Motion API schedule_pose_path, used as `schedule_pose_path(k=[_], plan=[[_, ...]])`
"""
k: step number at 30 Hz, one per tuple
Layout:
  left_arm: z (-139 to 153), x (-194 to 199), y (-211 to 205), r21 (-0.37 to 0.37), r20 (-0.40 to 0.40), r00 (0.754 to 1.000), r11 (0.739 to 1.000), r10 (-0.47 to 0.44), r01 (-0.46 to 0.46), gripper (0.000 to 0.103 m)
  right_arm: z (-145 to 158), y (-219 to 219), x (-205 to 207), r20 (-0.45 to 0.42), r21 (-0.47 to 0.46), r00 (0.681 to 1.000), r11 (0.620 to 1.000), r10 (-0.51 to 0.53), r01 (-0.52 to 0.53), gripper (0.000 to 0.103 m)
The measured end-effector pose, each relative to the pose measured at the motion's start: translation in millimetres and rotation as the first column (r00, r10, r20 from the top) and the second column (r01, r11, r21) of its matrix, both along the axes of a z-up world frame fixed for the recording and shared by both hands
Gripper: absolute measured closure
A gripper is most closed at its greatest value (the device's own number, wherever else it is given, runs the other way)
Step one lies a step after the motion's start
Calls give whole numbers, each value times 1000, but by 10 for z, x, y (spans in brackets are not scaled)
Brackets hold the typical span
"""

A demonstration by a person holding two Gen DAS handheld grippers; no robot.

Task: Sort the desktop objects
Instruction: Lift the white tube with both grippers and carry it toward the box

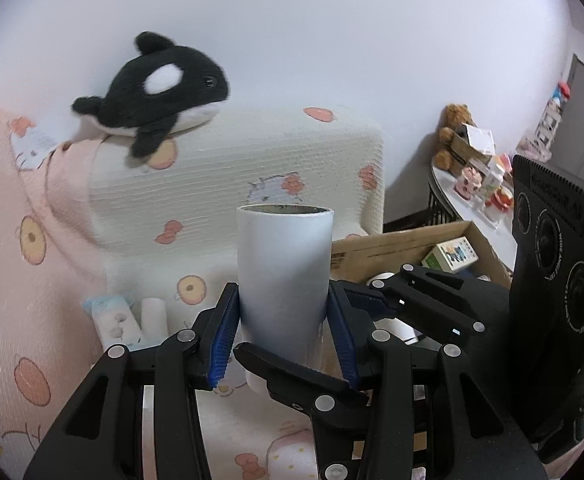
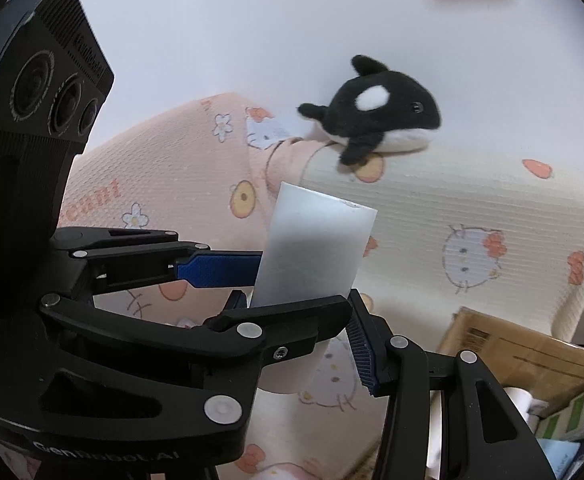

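Observation:
A white roll with a cardboard core (image 1: 284,276) stands upright between the blue pads of my left gripper (image 1: 284,320), which is shut on it and holds it above the bed. The same roll shows in the right wrist view (image 2: 311,256), with my right gripper (image 2: 295,320) closed around its lower part; one blue pad (image 2: 361,348) touches its right side. The left gripper's fingers (image 2: 220,268) reach it from the left. In the left wrist view the right gripper's fingers (image 1: 431,300) cross in front of and behind the roll.
A black and white orca plush (image 1: 160,88) lies on top of a cream pillow (image 1: 252,172) on pink Hello Kitty bedding (image 1: 20,240). An open cardboard box (image 1: 423,240) with small cartons sits at right. Tissue packs (image 1: 116,320) lie at lower left. A cluttered table (image 1: 475,184) stands far right.

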State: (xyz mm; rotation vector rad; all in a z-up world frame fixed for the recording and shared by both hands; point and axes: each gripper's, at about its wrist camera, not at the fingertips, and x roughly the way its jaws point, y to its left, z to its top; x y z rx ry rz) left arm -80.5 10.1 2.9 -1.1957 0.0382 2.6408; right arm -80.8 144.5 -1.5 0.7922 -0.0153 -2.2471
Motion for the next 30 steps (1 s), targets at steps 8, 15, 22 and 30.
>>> schedule_pose_path(k=[8, 15, 22, 30], plan=[[-4, -93, 376, -14, 25, 998, 999, -51, 51, 55, -15, 401, -21, 16, -21, 999, 999, -42, 43, 56], [80, -265, 769, -13, 62, 990, 992, -124, 125, 55, 46, 793, -68, 31, -29, 994, 994, -102, 103, 56], [166, -366, 1184, -33, 49, 980, 981, -191, 193, 55, 163, 1189, -107, 23, -38, 986, 986, -163, 164, 56], [-268, -546, 1266, 71, 207, 954, 976, -217, 207, 55, -133, 1331, -167, 131, 44, 976, 985, -174, 170, 56]])
